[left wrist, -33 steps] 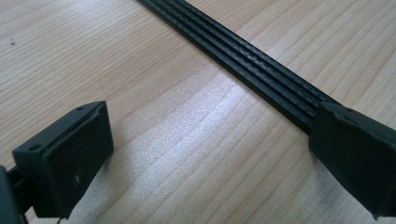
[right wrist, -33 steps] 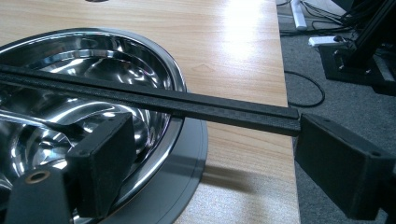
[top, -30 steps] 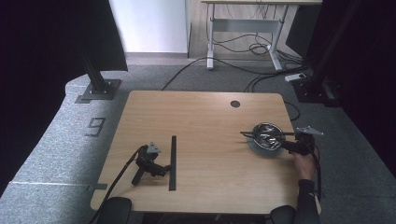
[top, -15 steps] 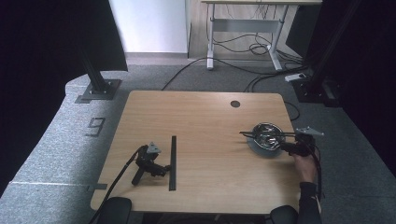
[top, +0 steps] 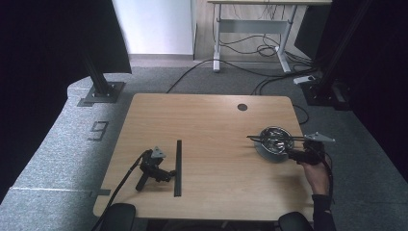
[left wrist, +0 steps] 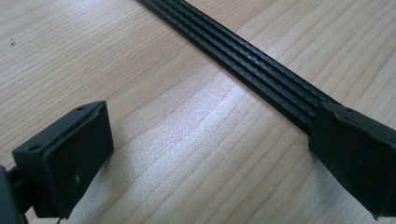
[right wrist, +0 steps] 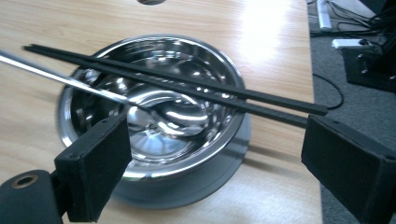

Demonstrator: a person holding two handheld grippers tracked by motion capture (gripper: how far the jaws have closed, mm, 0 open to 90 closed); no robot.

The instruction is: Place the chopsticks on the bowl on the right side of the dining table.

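resting on the wooden table point(top: 211, 144), near its front left corner, the left gripper point(top: 166, 174) lies on its side with no hand on it, its cable trailing off the front edge. in the left gripper view its two black jaws stand wide apart with bare wood between them, and a long black ribbed strip point(left wrist: 243, 58) runs diagonally across the table, passing under or just behind the right-hand jaw. from the high view that strip point(top: 178, 167) lies straight, front to back, just beside the left gripper. over on the right side of the table a hand point(top: 317, 175) holds the right gripper point(top: 292, 154) at the near edge of a shiny steel bowl point(top: 274, 142). in the right gripper view the jaws are spread open on either side of the bowl point(right wrist: 154, 116), gripping nothing. a pair of black chopsticks point(right wrist: 187, 84) lies across the bowl's rim, ends sticking out past both sides, and a metal spoon point(right wrist: 88, 88) sits with its scoop in the bowl and its handle reaching out over the rim. the bowl sits on a grey round base point(right wrist: 196, 186).
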